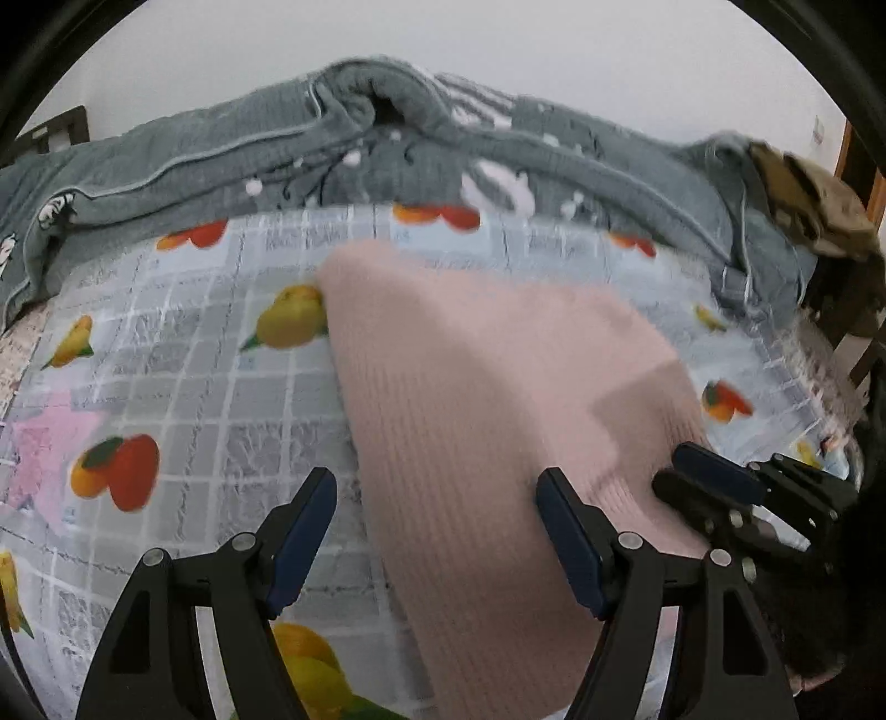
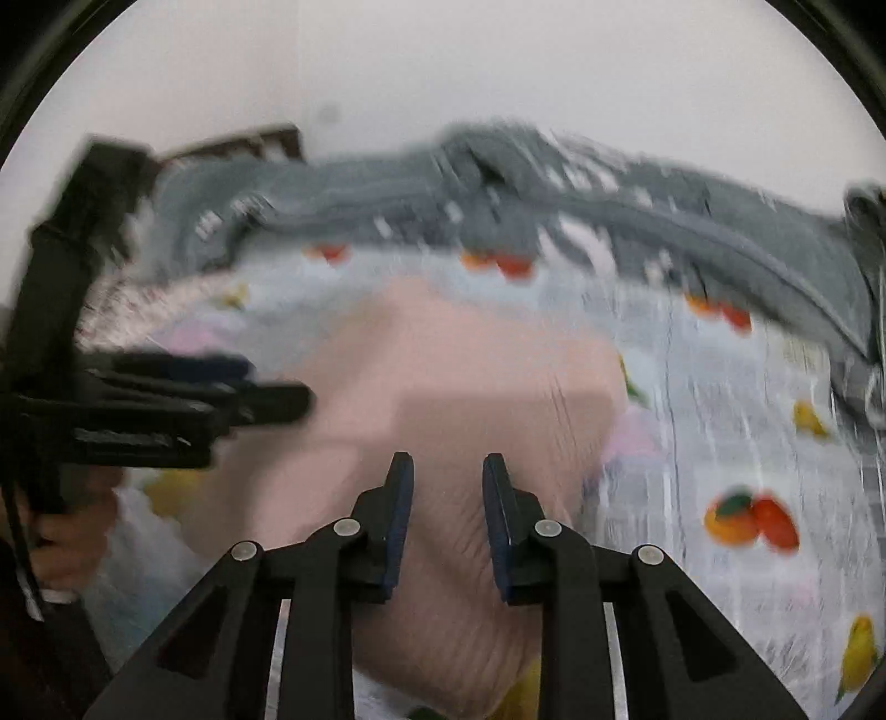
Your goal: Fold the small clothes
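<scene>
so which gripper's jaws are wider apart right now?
The left gripper: its jaws straddle the pink garment's edge, while the right gripper shows a narrow gap.

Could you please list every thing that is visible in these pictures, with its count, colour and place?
garment: one, pink ribbed knit, lying on the sheet in the middle.
sheet: one, pale blue grid with fruit print, covering the bed.
blanket: one, grey with white marks, bunched along the far edge of the bed.
cloth: one, brown patterned, at the far right end of the blanket.
wall: white, behind the bed.
left gripper: black with blue pads, open, over the garment's near edge.
right gripper: black with blue pads, open, garment between the fingers.
</scene>
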